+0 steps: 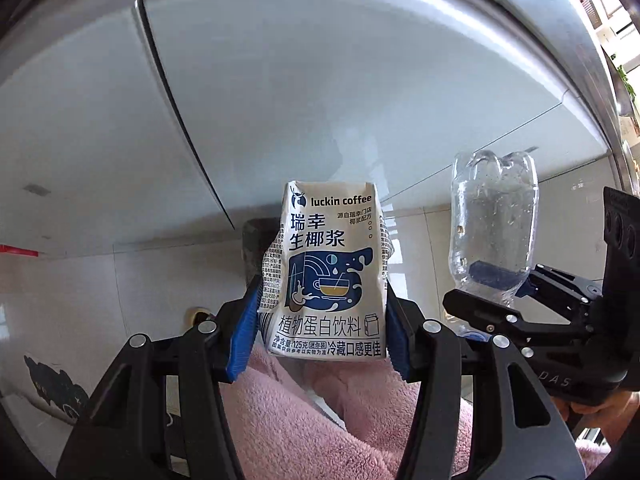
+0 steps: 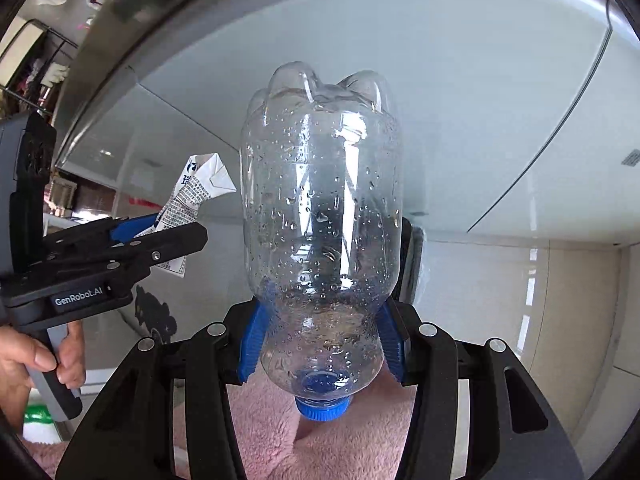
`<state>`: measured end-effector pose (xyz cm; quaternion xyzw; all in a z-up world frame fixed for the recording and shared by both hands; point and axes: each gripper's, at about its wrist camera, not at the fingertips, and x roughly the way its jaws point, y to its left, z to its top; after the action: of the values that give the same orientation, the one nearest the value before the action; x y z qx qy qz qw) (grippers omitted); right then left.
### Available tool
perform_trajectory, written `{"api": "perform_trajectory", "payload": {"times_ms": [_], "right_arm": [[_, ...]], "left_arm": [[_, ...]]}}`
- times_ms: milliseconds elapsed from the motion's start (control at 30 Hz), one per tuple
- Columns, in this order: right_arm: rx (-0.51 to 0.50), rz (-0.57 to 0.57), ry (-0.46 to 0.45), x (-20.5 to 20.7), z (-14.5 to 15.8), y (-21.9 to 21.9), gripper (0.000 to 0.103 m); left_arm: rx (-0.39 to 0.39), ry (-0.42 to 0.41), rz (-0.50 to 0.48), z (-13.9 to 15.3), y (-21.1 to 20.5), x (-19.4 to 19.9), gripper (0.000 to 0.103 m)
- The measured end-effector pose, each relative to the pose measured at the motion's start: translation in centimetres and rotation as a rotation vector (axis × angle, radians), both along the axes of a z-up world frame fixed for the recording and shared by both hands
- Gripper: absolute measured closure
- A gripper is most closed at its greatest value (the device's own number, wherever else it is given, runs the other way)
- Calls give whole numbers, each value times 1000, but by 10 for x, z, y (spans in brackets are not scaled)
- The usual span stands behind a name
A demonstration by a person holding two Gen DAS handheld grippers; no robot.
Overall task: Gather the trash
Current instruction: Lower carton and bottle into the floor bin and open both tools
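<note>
While the left claw (image 1: 320, 320) clamped a crumpled Luckin Coffee coconut-milk carton (image 1: 328, 268) between its blue pads, the right claw (image 2: 324, 340) gripped a clear, droplet-beaded plastic bottle (image 2: 320, 220) upside down. Its blue cap (image 2: 323, 408) pointed toward pink fleece (image 2: 320, 448) below, both items held aloft side by side.

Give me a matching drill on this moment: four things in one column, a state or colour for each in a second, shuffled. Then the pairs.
Things
1. drink carton
2. plastic bottle
3. bottle cap
4. fleece cloth

States
A. pink, below both grippers
B. blue, pointing toward the camera
C. clear, dotted with droplets, held by the right gripper
D. white with blue print, held by the left gripper

Pairs: 1-D, 2-C, 3-B, 4-A
</note>
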<state>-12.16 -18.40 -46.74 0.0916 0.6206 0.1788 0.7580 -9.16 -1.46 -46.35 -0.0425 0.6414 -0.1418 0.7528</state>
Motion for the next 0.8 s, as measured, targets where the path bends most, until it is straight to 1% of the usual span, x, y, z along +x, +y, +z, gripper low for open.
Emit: {"api": "perform_trajectory", "payload": {"times_ms": [167, 333, 400, 467, 533, 633, 733, 800], "right_arm": [[-55, 21, 50, 5, -59, 18, 52], [-54, -56, 122, 11, -102, 25, 52], [-26, -106, 163, 13, -119, 21, 52], [-19, -141, 188, 18, -131, 23, 52], [-30, -148, 198, 19, -138, 26, 52], [-40, -146, 195, 24, -139, 31, 51], [-28, -143, 216, 24, -138, 34, 50], [-38, -137, 197, 23, -133, 35, 47]], "left_arm": [[-3, 87, 24, -56, 5, 11, 51], [-18, 152, 14, -97, 0, 20, 51], [-15, 163, 8, -107, -3, 24, 51], [-12, 171, 4, -113, -2, 26, 51], [-13, 177, 0, -115, 2, 31, 51], [-22, 180, -1, -114, 4, 39, 51], [-25, 175, 4, -109, 5, 42, 50], [-23, 173, 10, -107, 5, 43, 46]]}}
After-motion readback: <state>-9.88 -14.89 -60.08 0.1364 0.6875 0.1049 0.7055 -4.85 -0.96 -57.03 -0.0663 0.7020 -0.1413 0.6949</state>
